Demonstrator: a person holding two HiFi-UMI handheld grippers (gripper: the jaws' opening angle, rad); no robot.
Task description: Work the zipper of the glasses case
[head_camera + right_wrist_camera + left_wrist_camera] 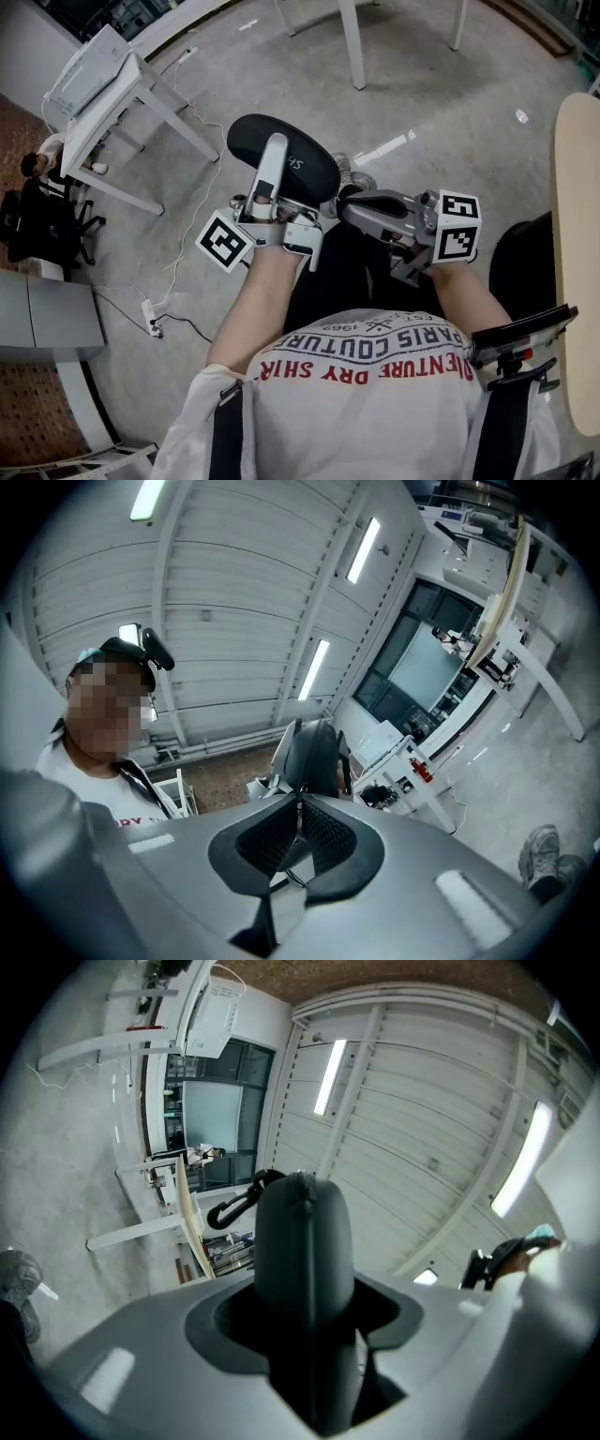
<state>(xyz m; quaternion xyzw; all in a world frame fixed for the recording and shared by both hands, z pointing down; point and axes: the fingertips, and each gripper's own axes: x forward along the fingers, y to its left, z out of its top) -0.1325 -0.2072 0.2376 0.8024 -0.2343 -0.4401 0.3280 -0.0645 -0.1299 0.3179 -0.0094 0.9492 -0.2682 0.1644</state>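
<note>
Carabiner (228, 1209) beside glasses case (305, 1241)

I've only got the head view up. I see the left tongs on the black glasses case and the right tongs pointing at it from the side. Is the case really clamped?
Observer: Yes. In the left gripper view the glasses case stands edge-on, held between the left gripper's tongs.
Operator: And the right tongs, open or closed?
Observer: Closed. The right gripper view shows the right gripper's tongs together, tips at the case's edge; whether they pinch the zipper pull I can't tell.
Operator: Anything attached to the case?
Observer: A black carabiner clip sticks out at its far end.
</note>
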